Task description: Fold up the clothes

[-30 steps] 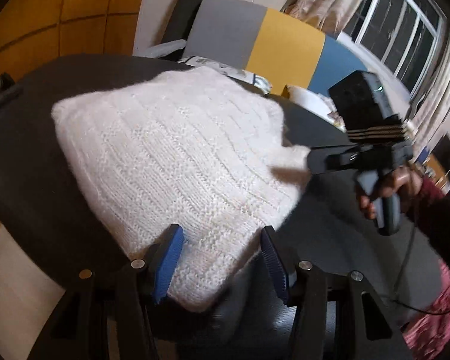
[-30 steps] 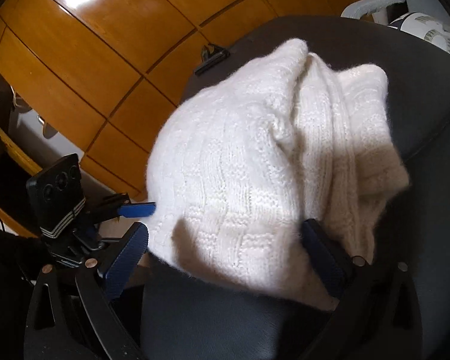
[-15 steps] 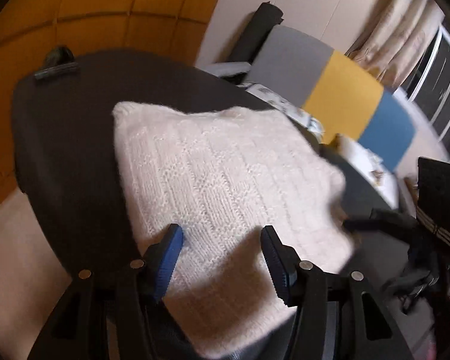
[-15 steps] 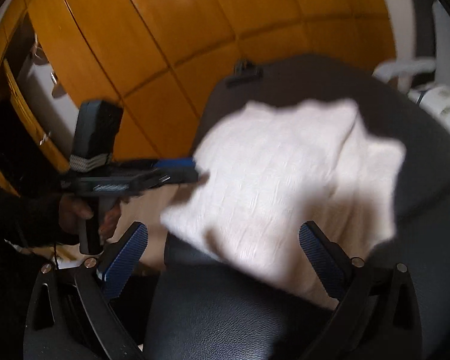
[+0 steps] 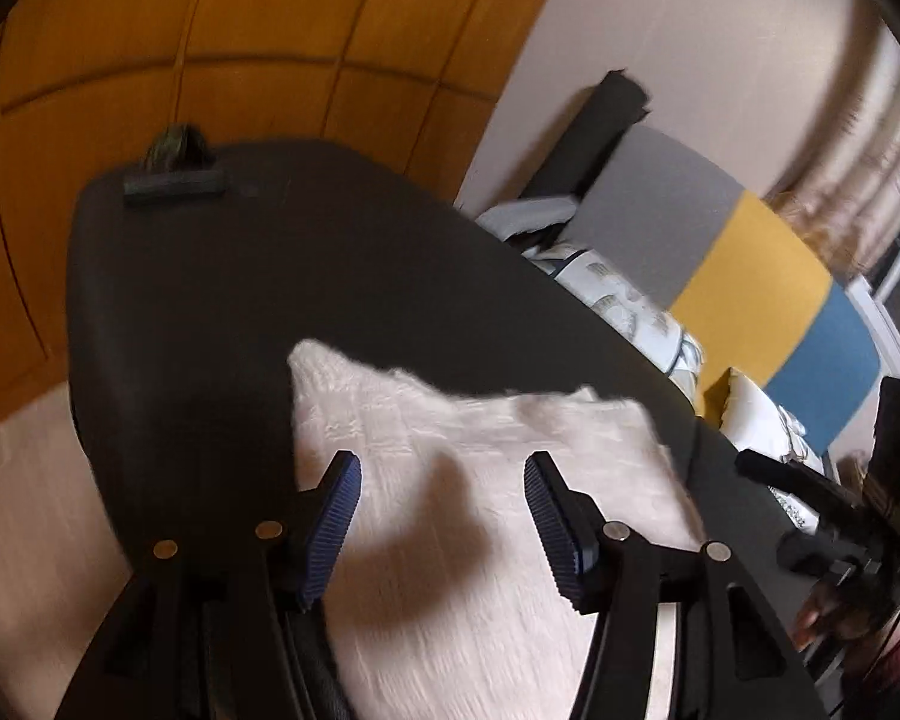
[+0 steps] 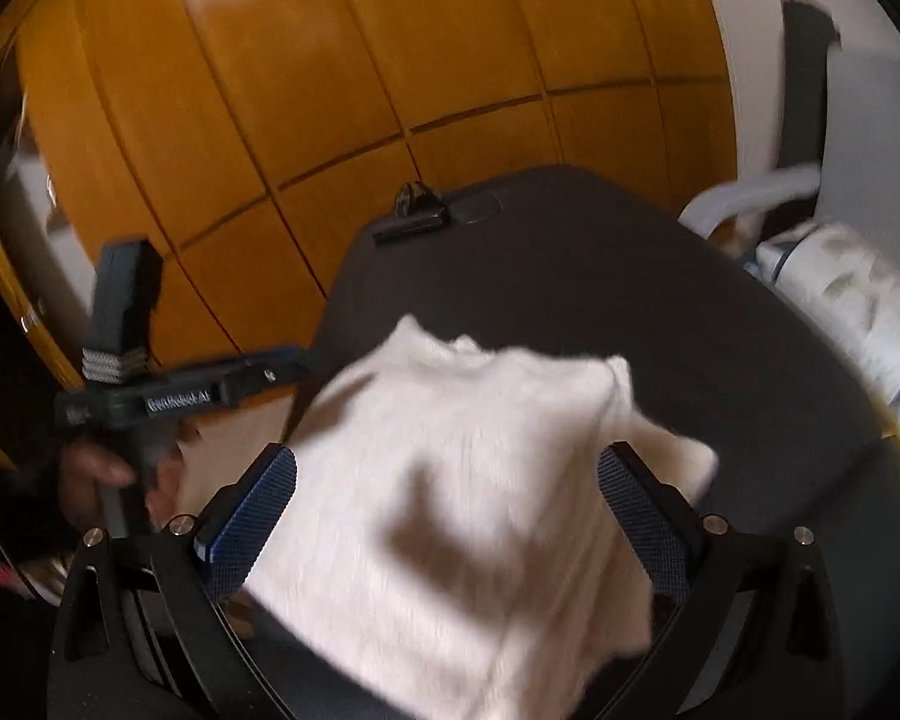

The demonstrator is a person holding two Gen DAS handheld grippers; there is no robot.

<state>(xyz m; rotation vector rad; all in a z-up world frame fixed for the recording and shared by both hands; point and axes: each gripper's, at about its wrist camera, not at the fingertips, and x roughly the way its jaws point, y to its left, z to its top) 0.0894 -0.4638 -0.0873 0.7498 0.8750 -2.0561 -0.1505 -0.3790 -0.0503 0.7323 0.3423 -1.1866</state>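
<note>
Left gripper (image 5: 441,516): blue ribbed pads spread wide, nothing between them. It hangs above the folded white knitted sweater (image 5: 480,516); no contact visible. A dark shadow of the tool falls on the knit between the pads.

Right gripper (image 6: 447,519): blue pads also wide apart and empty, hovering over the same sweater (image 6: 462,480), with a shadow cast on the fabric below.

The sweater lies folded on the dark leather-like seat surface (image 5: 240,300), toward its near edge. Its near end is cut off by the frame and by the gripper bodies in both views. Knit texture is blurred, so the fold layers are hard to make out; the right wrist view shows a lumpy, uneven right edge.

Left wrist view alone: the right gripper seen from outside at the frame's far right edge, dark and blurred, jaw state unreadable there; a grey, yellow and blue panelled cushion (image 5: 750,276); curtains, smeared.

Right wrist view alone: the left gripper seen from outside (image 6: 282,360), held by a hand (image 6: 108,474) at the left, its blue fingertip near the sweater's left edge; whether it touches cannot be told. A small black clip (image 6: 411,222) sits at the seat's far edge, before the orange wooden panelled wall (image 6: 390,60).
</note>
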